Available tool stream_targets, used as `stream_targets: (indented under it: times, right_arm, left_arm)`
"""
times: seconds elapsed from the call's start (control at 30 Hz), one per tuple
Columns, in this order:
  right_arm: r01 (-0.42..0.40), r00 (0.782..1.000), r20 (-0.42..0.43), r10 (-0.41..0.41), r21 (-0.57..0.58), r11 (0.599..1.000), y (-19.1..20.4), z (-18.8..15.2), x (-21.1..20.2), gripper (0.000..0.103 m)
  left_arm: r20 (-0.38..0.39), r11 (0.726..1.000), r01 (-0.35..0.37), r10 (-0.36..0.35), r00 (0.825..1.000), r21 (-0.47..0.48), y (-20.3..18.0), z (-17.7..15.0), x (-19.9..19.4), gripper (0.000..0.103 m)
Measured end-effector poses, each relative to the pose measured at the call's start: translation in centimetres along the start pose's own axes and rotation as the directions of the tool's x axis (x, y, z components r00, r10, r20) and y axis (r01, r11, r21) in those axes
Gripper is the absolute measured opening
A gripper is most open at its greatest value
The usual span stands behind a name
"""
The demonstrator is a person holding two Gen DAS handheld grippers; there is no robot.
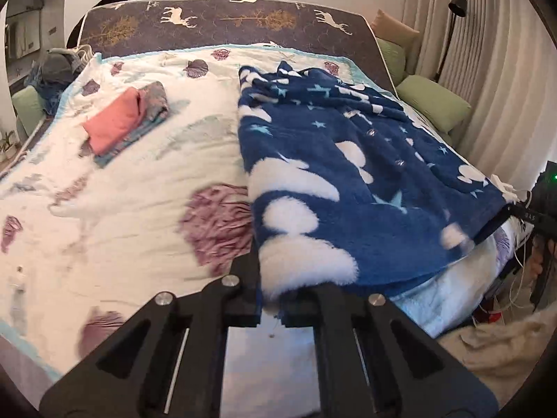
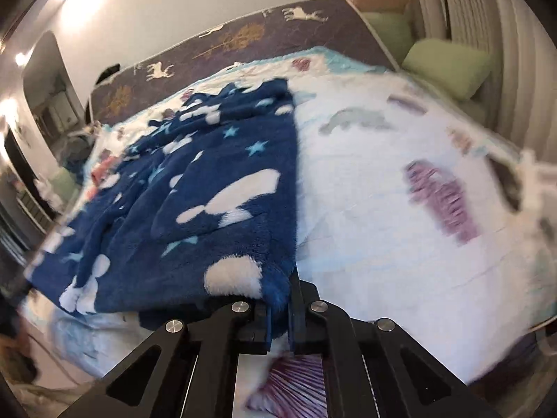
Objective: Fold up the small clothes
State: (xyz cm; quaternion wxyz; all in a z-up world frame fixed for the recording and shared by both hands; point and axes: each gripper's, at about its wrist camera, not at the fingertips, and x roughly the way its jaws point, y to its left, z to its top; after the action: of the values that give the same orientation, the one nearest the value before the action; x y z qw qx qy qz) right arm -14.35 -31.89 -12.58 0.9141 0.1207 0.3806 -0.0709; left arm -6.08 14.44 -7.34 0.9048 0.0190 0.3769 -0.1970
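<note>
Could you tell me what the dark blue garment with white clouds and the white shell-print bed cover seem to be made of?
Dark blue garment with white clouds: apparently plush fleece; its pile looks fuzzy, especially at the edges. White shell-print bed cover: probably a thin woven or quilted cotton, matte with fine creases, though blur leaves that open.

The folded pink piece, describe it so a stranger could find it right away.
Start at the bed's white shell-print blanket, left of the blue fleece garment. On it lies a small stack of folded clothes. The pink piece sits on top, the only plain salmon item; the pieces beneath are patterned.

white letters reading "das" stand on the black right gripper (image 1: 511,209) body; nothing else is legible.
</note>
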Motion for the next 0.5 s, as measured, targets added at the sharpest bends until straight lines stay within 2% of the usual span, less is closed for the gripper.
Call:
stream_targets:
  times: [0.13,0.2,0.27,0.3,0.37,0.43,0.5]
  right_arm:
    - [0.078,0.996,-0.042,-0.081,-0.072,0.994,0.2,0.2,0.0,0.004]
    - [0.104,0.986,-0.117,-0.116,-0.103,0.989,0.2,-0.4,1.5,0.005]
    - [0.100,0.981,-0.155,-0.117,-0.112,0.989,0.1,-0.8,2.2,0.007]
    - [0.095,0.982,-0.152,-0.113,-0.117,0.989,0.1,-0.9,2.0,0.008]
    - [0.106,0.987,-0.110,-0.118,-0.114,0.988,0.0,-0.2,0.3,0.018]
    - [0.091,0.994,-0.057,-0.098,-0.110,0.990,0.3,0.7,-1.5,0.025]
    - [0.059,0.998,0.005,-0.059,-0.128,0.990,1.4,1.7,-3.3,0.026]
  left_arm:
    - [-0.057,0.994,-0.049,0.055,0.997,0.096,-0.7,-0.4,0.2,0.007]
    - [-0.099,0.992,-0.051,0.062,0.993,0.112,-0.9,-1.2,1.4,0.007]
    - [-0.120,0.993,-0.055,0.068,0.990,0.109,-0.8,-1.8,1.9,0.008]
    - [-0.122,0.993,-0.053,0.066,0.990,0.104,-0.7,-1.9,1.7,0.008]
    - [-0.107,0.993,-0.051,0.062,0.992,0.106,-0.8,-1.6,0.6,0.009]
    - [-0.064,0.990,-0.035,0.044,0.997,0.140,-1.6,-1.1,-1.2,0.015]
    - [0.003,0.983,-0.008,0.008,1.000,0.181,-2.7,-0.2,-2.9,0.023]
